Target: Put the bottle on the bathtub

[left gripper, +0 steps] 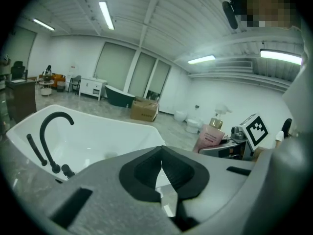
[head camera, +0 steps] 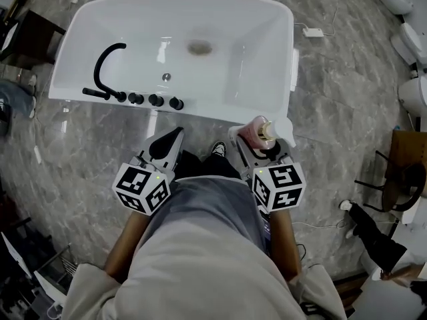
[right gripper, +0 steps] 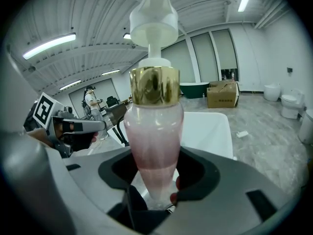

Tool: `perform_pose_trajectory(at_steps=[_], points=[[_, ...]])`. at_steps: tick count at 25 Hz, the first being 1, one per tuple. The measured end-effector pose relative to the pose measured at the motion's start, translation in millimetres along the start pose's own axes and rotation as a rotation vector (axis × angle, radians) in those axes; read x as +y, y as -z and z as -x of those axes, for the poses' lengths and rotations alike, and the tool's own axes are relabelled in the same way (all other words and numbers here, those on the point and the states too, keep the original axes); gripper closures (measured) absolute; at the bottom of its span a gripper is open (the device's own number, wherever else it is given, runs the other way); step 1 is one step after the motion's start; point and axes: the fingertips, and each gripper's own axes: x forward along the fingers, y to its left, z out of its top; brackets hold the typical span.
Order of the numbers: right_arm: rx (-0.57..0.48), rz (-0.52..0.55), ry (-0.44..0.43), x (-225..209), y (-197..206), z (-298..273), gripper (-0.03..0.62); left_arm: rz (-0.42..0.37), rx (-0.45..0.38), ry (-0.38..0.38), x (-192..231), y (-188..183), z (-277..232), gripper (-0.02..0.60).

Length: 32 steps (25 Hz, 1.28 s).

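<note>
At the right gripper (right gripper: 154, 180), 2 jaws pinch the pink bottle (right gripper: 154, 131) near its base, long axis along the jaws, pump pointing outward, at the near right corner of the bathtub (head camera: 253, 59). Left gripper (left gripper: 161, 173) jaws: pressed together, empty. Grey marbled floor (head camera: 333, 79) surrounds the tub.

We see the bottle (right gripper: 154, 141) upright in the middle of the right gripper view: a pale pink translucent body, gold collar and white pump top, its lower body clamped between the jaws of the right gripper (right gripper: 155, 195). The white bathtub (head camera: 257, 55) fills the upper half of the head view, with a black curved faucet (head camera: 107, 62) on its left. In that view the bottle sits at the tub's lower right corner.
</note>
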Motion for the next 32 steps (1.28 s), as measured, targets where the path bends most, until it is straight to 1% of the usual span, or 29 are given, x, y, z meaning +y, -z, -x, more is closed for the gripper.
perform_pose_trajectory(at_steps=[3, 7, 13, 15, 18, 19, 23, 26, 32], points=[[0.006, -0.004, 0.002, -7, 5, -8, 0.375, 0.014, -0.002, -0.025, 4, 3, 5, 0.577], [0.019, 0.015, 0.006, -11, 6, -13, 0.375, 0.069, -0.017, -0.003, 1, 2, 8, 0.577], [0.028, 0.014, 0.014, -12, 7, -26, 0.375, 0.079, -0.009, 0.008, 7, -1, 0, 0.577], [0.035, 0.013, 0.020, -16, 8, -31, 0.375, 0.062, 0.005, 0.005, 9, -2, -5, 0.577], [0.054, -0.002, 0.026, -21, 13, -37, 0.375, -0.028, 0.040, -0.011, 11, -2, -8, 0.577], [0.060, -0.007, 0.029, -23, 15, -40, 0.375, -0.040, 0.039, -0.012, 11, -3, -9, 0.577], [0.080, -0.026, 0.040, -28, 22, -49, 0.375, 0.017, 0.002, -0.014, 19, -7, -8, 0.578], [0.101, -0.033, 0.043, -31, 28, -56, 0.375, 0.044, 0.016, -0.015, 23, -2, -9, 0.577], [0.133, -0.037, 0.050, -39, 38, -68, 0.375, 0.060, 0.024, -0.027, 28, 1, -10, 0.577]])
